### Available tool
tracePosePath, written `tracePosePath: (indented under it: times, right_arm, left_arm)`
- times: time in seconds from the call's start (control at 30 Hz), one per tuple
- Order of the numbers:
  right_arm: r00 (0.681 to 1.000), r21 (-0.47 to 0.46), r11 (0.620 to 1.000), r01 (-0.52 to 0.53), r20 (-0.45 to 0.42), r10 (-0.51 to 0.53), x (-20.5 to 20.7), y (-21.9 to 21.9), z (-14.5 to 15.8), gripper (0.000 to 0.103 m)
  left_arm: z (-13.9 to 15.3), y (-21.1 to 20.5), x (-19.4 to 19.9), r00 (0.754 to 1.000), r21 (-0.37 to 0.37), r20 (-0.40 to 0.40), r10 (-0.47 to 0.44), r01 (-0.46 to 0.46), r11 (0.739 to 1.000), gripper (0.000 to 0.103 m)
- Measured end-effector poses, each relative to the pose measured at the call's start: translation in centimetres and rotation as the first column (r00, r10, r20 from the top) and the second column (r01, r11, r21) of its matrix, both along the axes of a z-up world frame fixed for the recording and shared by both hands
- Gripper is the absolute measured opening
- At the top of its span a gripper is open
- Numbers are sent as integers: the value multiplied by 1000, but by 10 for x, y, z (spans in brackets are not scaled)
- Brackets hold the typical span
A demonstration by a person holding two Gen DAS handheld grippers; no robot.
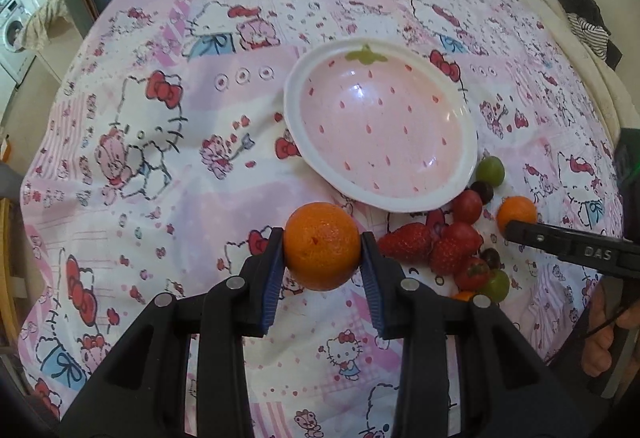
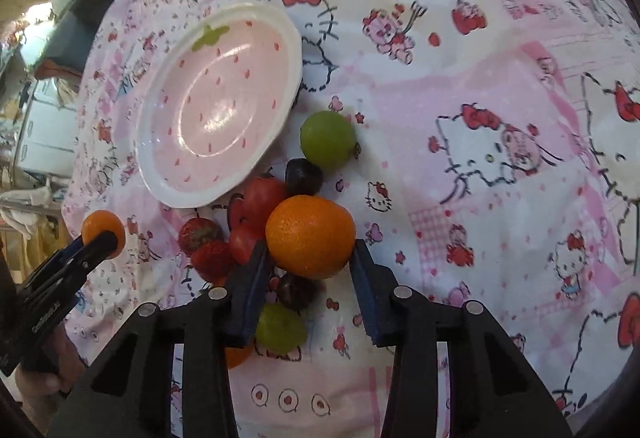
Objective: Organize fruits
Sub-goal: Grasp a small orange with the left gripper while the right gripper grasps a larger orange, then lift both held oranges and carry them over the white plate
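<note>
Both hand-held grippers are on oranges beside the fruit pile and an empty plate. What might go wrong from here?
1. The right hand-held gripper closes on its orange from within the fruit pile; lifting may roll the dark grape or green grape underneath.
2. The left hand-held gripper pinches its round orange only at the fingertips, so it may slip before reaching the plate.
</note>
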State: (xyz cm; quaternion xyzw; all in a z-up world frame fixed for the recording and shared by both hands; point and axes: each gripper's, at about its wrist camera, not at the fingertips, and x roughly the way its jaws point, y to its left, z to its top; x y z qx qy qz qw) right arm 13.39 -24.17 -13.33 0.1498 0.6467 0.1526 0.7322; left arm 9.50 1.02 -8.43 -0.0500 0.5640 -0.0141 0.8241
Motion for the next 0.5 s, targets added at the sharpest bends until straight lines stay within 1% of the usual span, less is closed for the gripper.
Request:
tracePosePath:
  times: [0.07, 0.17, 0.23, 0.33, 0.37, 0.47, 0.5]
  right_arm:
    - [999, 6, 1000, 18, 26, -18, -2, -3, 8, 42]
    - [992, -2, 997, 72, 106, -72, -7, -17, 27, 42]
    - [985, 20, 995, 98, 144, -100, -7, -20, 36, 42]
    - [958, 97, 987, 131, 244, -151, -9, -30, 59, 42]
    - [951, 113, 985, 132, 266, -158, -8, -31, 64, 42]
    - [924, 160, 980, 117, 345, -167, -1, -32, 83, 42]
    - [919, 169, 980, 108, 359, -163, 2, -31, 87, 42]
  left_arm:
    - [5, 4, -2, 999, 23, 28, 24, -25, 999, 32]
    - [11, 12, -3, 996, 33, 63, 68, -70, 997, 32]
    - [17, 16, -2, 992, 42, 93, 84, -88, 995, 32]
    - [29, 21, -1, 984, 56, 147, 102, -111, 992, 32]
    - [33, 23, 0, 981, 57, 161, 107, -118, 991, 32]
    - [45, 26, 8, 974, 60, 197, 117, -131, 990, 32]
    - [49, 26, 11, 971, 64, 208, 117, -132, 989, 32]
